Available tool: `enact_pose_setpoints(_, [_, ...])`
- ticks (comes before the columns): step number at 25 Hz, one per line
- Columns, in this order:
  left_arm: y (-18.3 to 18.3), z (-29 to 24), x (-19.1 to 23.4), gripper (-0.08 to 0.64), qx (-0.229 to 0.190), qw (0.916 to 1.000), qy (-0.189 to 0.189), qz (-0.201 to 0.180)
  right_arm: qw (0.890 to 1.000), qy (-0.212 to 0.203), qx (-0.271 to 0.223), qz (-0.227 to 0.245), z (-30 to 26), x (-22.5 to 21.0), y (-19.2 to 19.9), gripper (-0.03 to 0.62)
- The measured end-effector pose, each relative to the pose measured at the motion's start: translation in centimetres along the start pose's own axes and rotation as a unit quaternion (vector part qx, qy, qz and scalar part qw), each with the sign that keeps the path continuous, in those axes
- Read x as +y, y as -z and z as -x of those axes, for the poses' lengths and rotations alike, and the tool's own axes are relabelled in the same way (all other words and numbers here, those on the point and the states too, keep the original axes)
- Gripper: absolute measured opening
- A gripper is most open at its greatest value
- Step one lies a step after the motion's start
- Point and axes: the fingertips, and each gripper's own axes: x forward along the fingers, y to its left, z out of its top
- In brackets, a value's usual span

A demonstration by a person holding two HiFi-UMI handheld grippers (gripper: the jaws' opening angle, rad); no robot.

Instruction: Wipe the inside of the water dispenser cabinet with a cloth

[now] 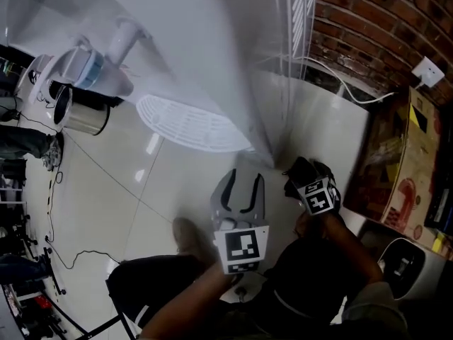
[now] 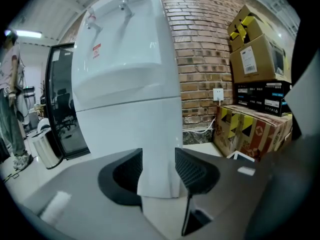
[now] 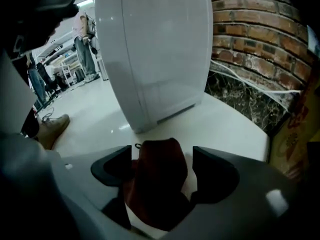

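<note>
The water dispenser cabinet (image 2: 130,134) stands upright straight beyond both grippers, white and smooth, and its door seems closed, so nothing of the inside shows. The left gripper (image 2: 158,156) has its jaws half apart and empty and looks almost level at the cabinet's near vertical edge, so I judge this hand is better placed to open the door. The right gripper (image 3: 162,156), further right and tilted down toward the floor (image 3: 225,119), has its jaws released and spread wide, and the cloth (image 3: 155,184), dark red-brown and bunched, lies lengthwise between them without being pinched.
</note>
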Motion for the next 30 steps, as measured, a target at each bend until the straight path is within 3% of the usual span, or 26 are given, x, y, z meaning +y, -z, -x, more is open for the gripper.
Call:
enact_pose_setpoints(4, [-0.1,0.2,-0.3,0.181,0.001,0.9999,0.0,-0.01,0.999,-0.005,0.048,0.015,-1.8,0.7,3.0,0.386])
enact_pose_setpoints(8, [-0.3,0.6,-0.4,0.181,0.002,0.9999,-0.001,-0.015,0.996,-0.007,0.082,0.017,-3.0,1.2,4.8,0.264])
enact_pose_setpoints(11, [-0.7,0.8,-0.1,0.181,0.005,0.9997,-0.008,-0.025,0.996,-0.008,0.085,0.007,-3.1,0.7,4.9,0.221])
enact_pose_setpoints(14, [-0.8,1.1,0.3,0.181,0.007,0.9996,-0.016,-0.021,0.996,-0.017,0.09,0.004,-2.6,0.5,4.4,0.126])
enact_pose_setpoints(16, [-1.1,1.3,0.4,0.181,0.004,0.9997,-0.02,-0.015,0.996,-0.022,0.084,0.003,-1.9,0.3,3.8,0.106])
enact_pose_setpoints(19, [-1.7,1.8,0.7,0.181,-0.003,0.9997,-0.024,-0.004,0.998,-0.029,0.054,0.002,1.0,0.2,1.5,0.098])
enact_pose_setpoints(23, [-2.5,2.4,0.0,0.198,-0.007,0.9998,-0.014,0.014,0.999,-0.018,-0.027,-0.008,7.1,-1.1,-3.8,0.095])
enact_pose_setpoints(30, [-4.6,2.4,-1.6,0.273,-0.038,0.9987,0.01,0.032,0.989,-0.008,-0.146,0.013,21.7,-1.6,-13.1,0.098])
